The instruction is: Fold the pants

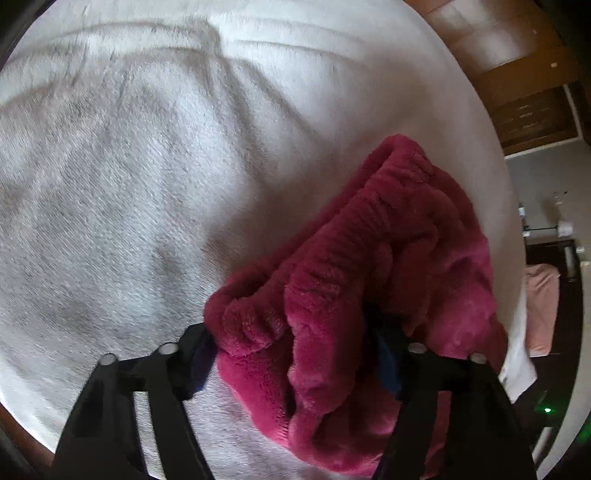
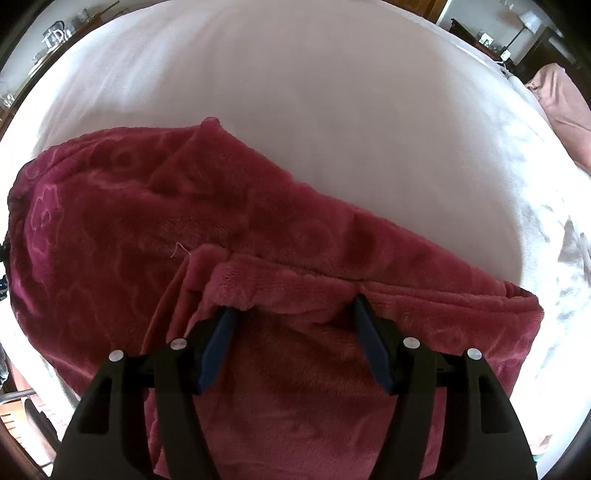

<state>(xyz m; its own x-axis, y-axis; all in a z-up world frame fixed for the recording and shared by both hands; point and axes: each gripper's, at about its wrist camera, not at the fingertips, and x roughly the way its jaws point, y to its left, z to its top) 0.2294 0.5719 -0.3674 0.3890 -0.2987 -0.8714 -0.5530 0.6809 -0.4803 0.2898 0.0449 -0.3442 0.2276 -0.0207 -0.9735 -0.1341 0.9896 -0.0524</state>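
The pants [image 1: 369, 266] are dark pink plush fleece with a gathered elastic waistband. In the left wrist view they bunch over the white bed sheet [image 1: 147, 184], and the waistband lies between the spread fingers of my left gripper [image 1: 295, 347]. In the right wrist view the pants [image 2: 155, 206] lie spread across the sheet [image 2: 332, 110], with a hemmed edge folded over near me. My right gripper [image 2: 293, 314] is open, its blue-padded fingers [image 2: 218, 343] resting on the cloth just below that folded edge.
A wooden dresser [image 1: 532, 110] stands beyond the bed's far right edge. A pale pink cloth [image 2: 565, 107] lies at the bed's right side. Shelves with glassware [image 2: 55, 33] are at the far left.
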